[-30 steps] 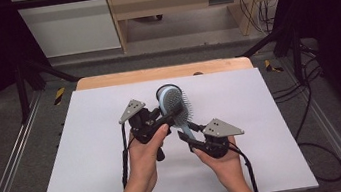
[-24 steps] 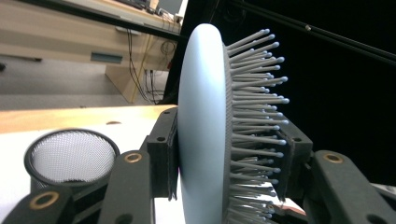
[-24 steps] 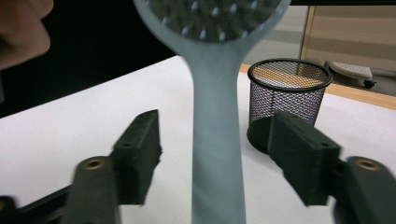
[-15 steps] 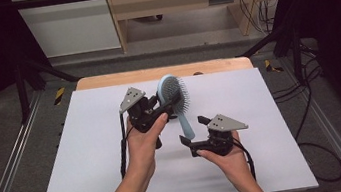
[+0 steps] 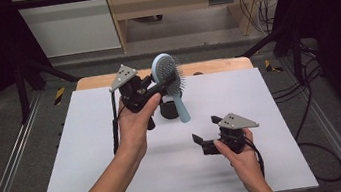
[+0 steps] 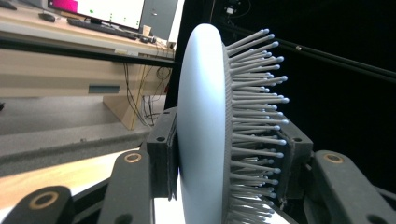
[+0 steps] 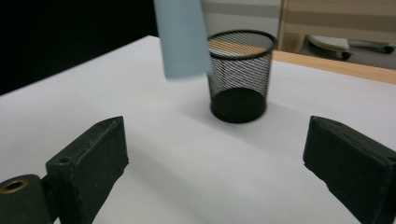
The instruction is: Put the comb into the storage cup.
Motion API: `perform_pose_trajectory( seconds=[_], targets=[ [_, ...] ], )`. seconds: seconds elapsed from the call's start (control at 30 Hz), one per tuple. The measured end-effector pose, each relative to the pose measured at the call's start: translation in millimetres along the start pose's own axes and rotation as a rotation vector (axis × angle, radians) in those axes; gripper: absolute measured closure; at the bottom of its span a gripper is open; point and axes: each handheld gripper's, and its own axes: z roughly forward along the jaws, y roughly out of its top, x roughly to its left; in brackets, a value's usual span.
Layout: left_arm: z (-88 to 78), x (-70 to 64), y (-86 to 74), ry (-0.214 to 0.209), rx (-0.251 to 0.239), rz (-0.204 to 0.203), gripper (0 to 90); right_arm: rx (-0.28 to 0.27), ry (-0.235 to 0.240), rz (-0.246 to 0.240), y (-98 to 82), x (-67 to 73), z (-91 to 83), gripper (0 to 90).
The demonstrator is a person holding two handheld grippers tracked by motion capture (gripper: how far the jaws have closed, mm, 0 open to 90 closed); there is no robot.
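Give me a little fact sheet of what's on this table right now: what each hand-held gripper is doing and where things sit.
Held item: pale blue oval plastic hairbrush, raised above the table, handle pointing down
Left hand-held gripper: shut on the hairbrush head, one jaw on its smooth back, one on the bristle side
Right hand-held gripper: open, holding nothing, low over the table
Container: black round wire-mesh cup, upright, looks empty
Handle tip: beside the cup, not inside it
Surface: white table top
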Motion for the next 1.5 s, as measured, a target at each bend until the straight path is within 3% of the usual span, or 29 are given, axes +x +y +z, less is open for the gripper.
perform_pose_trajectory(
  seconds=[0.13,0.17,0.23,0.3,0.37,0.47,0.67,0.87,1.03,1.17,1.33,1.5],
  targets=[
    [3.3,3.8,10.3,0.0,-0.007,-0.016,51.3,-0.024,-0.056,-0.012,-5.7,-9.1,-13.3,5.8],
    [4.4,5.6,14.0,-0.002,-0.003,-0.017,51.3,-0.056,-0.068,-0.021,-10.9,-16.0,-23.5,5.0],
    [8.6,10.1,24.5,0.009,0.002,-0.002,51.3,-0.082,-0.088,-0.004,-17.6,-22.3,-32.1,4.4],
    [9.9,11.3,27.0,0.008,0.0,0.001,51.3,-0.095,-0.095,0.006,-21.0,-25.2,-35.6,4.4],
    [13.2,13.8,32.1,0.018,0.0,0.006,51.3,-0.152,-0.131,0.029,-30.2,-32.8,-44.1,5.5],
    [15.3,16.7,36.1,0.031,-0.006,0.007,51.2,-0.172,-0.152,0.044,-32.1,-36.3,-48.3,5.1],
    [17.2,19.1,40.1,0.048,-0.006,0.006,51.2,-0.144,-0.18,0.015,-40.0,-41.1,-53.7,4.5],
    [12.3,17.6,46.1,0.12,-0.02,0.058,51.2,-0.144,-0.184,0.04,-40.4,-43.3,-58.0,4.2],
    [15.5,26.5,51.0,0.16,-0.04,0.066,51.2,-0.138,-0.179,0.02,-40.3,-38.9,-54.7,3.8],
    [18.6,31.9,52.3,0.17,-0.064,0.053,51.1,-0.134,-0.183,0.031,-40.0,-39.9,-53.2,3.6],
    [21.9,35.6,47.9,0.185,-0.067,0.088,51.2,-0.137,-0.179,0.021,-39.8,-38.6,-53.6,3.7],
    [23.3,39.5,44.0,0.192,-0.077,0.069,51.2,-0.141,-0.179,0.019,-39.8,-38.7,-54.0,3.8]
  ],
)
